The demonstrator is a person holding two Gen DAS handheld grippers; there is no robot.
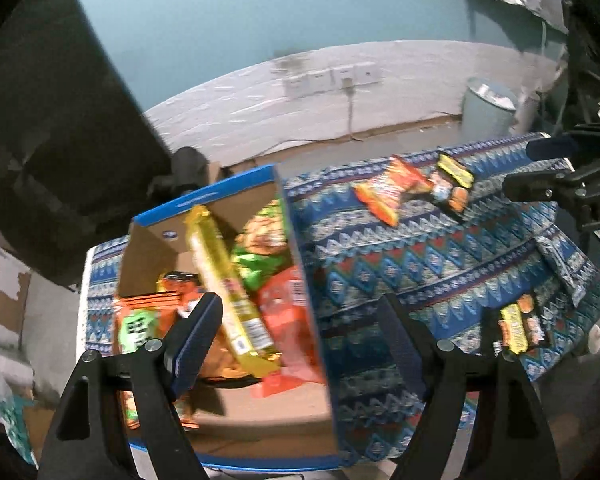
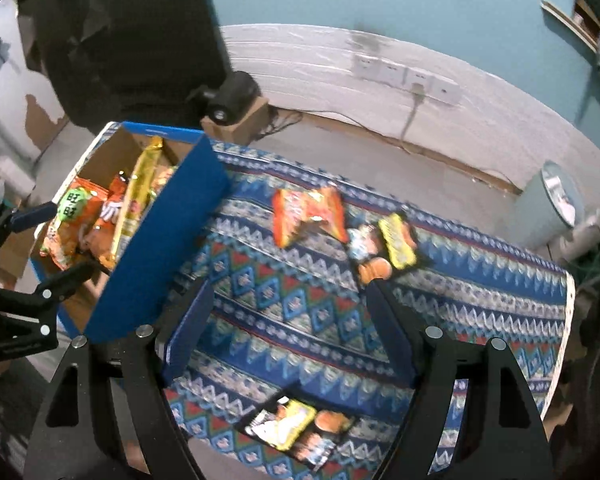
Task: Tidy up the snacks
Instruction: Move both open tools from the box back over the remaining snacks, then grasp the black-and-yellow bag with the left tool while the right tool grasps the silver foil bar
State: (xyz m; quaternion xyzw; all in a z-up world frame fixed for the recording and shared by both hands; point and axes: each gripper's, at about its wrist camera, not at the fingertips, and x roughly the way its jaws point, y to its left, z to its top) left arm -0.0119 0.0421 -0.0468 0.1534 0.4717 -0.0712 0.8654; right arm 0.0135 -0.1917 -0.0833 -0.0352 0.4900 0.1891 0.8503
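A blue cardboard box (image 1: pixel 300 264) (image 2: pixel 160 232) stands at the table's left end and holds several snack packets, among them a long gold packet (image 1: pixel 228 284) (image 2: pixel 140 188). My left gripper (image 1: pixel 300 320) is open and empty above the box's right wall. My right gripper (image 2: pixel 288 312) is open and empty above the patterned cloth. On the cloth lie an orange packet (image 1: pixel 388 192) (image 2: pixel 308 212), a black-and-yellow packet (image 1: pixel 452 184) (image 2: pixel 384 248) beside it, and another black-and-yellow packet (image 1: pixel 520 328) (image 2: pixel 300 428) near the front edge. The right gripper also shows in the left wrist view (image 1: pixel 556 168), and the left gripper in the right wrist view (image 2: pixel 48 240).
The table wears a blue patterned cloth (image 1: pixel 420 260) (image 2: pixel 300 300). A dark panel (image 1: pixel 52 128) stands behind the box. A pale bin (image 1: pixel 488 108) (image 2: pixel 552 204) sits on the floor by the wall, with wall sockets (image 2: pixel 404 76) and a small camera (image 2: pixel 232 96) on a carton.
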